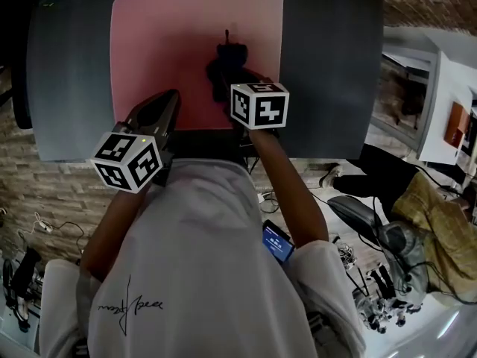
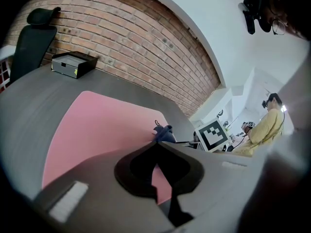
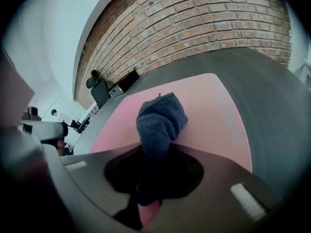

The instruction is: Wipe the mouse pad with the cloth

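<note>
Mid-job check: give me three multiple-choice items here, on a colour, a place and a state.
1. The rectangular soft mouse pad is: A. pink B. green C. yellow
2. The dark blue terry cloth is: A. lying loose on the pad B. clamped in the right hand-held gripper C. beside the pad
3. The left hand-held gripper has its jaws: A. wide apart B. shut on the cloth C. together, empty

A: pink in every view. B: cloth sticks out between its jaws. C: tips meet on nothing.

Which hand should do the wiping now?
Right. The right gripper is shut on the cloth, over the pink mouse pad. The left gripper is shut with nothing in it, by the pad's near edge.
</note>
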Demonstrator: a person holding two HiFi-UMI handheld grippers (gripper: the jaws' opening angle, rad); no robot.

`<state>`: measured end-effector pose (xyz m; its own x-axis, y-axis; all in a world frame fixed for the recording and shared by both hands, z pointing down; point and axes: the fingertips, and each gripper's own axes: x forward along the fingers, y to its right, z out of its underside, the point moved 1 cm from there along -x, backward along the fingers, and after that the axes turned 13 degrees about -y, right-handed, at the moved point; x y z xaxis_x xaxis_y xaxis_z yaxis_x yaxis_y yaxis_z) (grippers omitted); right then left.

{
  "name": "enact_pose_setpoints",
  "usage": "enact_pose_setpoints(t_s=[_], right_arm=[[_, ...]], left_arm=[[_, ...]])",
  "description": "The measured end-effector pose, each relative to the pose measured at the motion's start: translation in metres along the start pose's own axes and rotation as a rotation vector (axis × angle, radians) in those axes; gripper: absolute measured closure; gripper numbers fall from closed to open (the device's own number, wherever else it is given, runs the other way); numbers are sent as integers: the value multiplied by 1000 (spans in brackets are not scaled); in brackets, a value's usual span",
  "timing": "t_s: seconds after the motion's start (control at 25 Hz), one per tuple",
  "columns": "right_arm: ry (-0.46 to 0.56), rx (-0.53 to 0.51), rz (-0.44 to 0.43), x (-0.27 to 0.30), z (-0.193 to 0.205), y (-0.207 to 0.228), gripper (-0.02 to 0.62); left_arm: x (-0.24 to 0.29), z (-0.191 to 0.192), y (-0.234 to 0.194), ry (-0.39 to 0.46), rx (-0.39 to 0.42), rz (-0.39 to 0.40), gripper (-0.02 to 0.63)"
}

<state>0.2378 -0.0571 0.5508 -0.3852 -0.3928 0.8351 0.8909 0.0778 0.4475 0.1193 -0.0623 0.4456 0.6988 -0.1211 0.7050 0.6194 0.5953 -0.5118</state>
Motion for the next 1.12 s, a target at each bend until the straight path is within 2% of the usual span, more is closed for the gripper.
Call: enact_pose_setpoints(t_s=[0.72,1.12], right_arm=[[45,98,52,-28,-1,51,525],[109,134,77,-42,-33,82,525]], left_arm=[[9,-5,4,-19,13,10,595],[5,-9,3,-1,2,-18,595]])
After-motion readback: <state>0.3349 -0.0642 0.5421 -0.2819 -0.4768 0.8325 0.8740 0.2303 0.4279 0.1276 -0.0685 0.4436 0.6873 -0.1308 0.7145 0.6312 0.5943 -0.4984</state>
